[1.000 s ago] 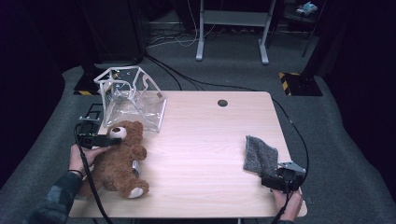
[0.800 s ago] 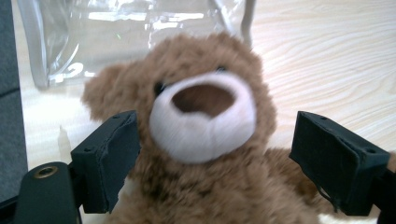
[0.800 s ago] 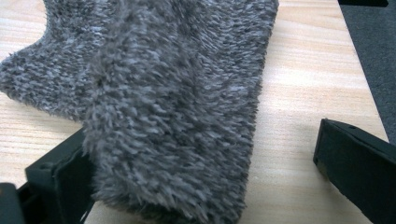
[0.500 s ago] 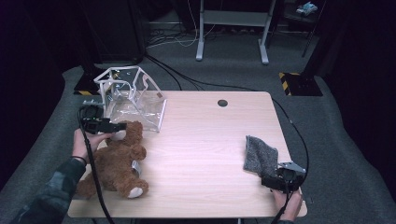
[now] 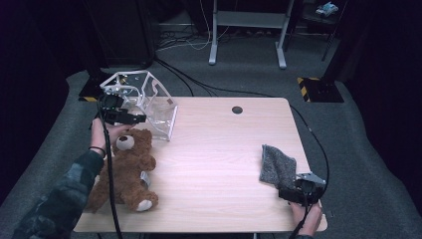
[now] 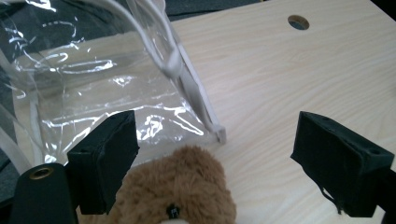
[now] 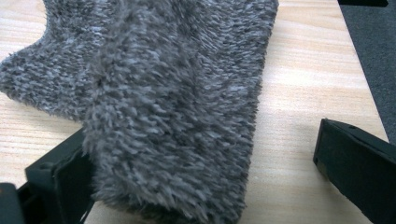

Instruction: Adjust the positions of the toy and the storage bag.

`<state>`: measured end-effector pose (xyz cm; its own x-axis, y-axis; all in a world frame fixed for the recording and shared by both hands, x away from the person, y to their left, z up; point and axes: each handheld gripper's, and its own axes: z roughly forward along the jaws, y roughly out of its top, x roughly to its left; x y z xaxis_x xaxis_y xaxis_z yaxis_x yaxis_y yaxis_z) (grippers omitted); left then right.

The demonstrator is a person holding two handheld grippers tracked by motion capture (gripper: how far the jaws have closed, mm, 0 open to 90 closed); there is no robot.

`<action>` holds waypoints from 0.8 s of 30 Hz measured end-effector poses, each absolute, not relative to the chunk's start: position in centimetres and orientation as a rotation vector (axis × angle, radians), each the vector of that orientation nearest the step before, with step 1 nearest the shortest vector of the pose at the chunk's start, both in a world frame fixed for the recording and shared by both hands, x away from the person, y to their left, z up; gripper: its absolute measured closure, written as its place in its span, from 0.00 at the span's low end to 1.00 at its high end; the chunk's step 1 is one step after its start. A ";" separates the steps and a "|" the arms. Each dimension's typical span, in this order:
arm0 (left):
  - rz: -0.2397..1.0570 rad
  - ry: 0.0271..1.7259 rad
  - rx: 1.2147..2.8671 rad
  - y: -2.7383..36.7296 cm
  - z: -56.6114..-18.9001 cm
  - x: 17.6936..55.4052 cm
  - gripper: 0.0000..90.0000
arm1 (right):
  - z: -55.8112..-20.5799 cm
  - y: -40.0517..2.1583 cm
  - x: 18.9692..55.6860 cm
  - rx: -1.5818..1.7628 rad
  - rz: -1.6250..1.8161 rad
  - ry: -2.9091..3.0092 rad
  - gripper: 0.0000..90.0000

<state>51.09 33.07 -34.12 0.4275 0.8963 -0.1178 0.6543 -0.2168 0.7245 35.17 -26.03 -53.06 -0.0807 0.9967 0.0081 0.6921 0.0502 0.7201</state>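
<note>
The left tool (image 5: 130, 118), jaws wide and empty, is held above the bear (image 5: 127, 167) lying beside the clear bag (image 5: 149, 104) on the desk (image 5: 219, 149) (the right tool (image 5: 291, 194) gapes around a grey cloth (image 5: 277, 166)), so the bag's mouth is probably to be gripped next.

Brown teddy bear (image 5: 127, 169) supine, table's left

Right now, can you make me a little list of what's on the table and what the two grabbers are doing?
teddy bear: lying at the table's left edge
clear bag: standing open behind the bear's head
grey sock: flat near the right edge
left gripper: jaws open above the bear's head, nothing held
right gripper: jaws open around the sock's end
table: light wood
</note>
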 end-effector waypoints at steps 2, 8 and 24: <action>0.434 1.312 1.942 32.8 -33.8 51.7 0.16 | -53.1 -26.0 35.2 1.691 0.785 1.827 0.00; 0.452 1.293 1.956 31.9 -32.9 53.9 0.17 | -53.1 -26.0 35.2 1.692 0.785 1.827 0.00; 0.476 1.339 2.010 30.8 -33.6 58.1 0.34 | -53.1 -26.0 35.2 1.691 0.785 1.827 0.00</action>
<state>58.07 30.82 -33.61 0.4077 0.9110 -0.0613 0.6676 -0.2517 0.7007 35.17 -26.02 -53.06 -0.0809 0.9967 0.0077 0.6920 0.0506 0.7202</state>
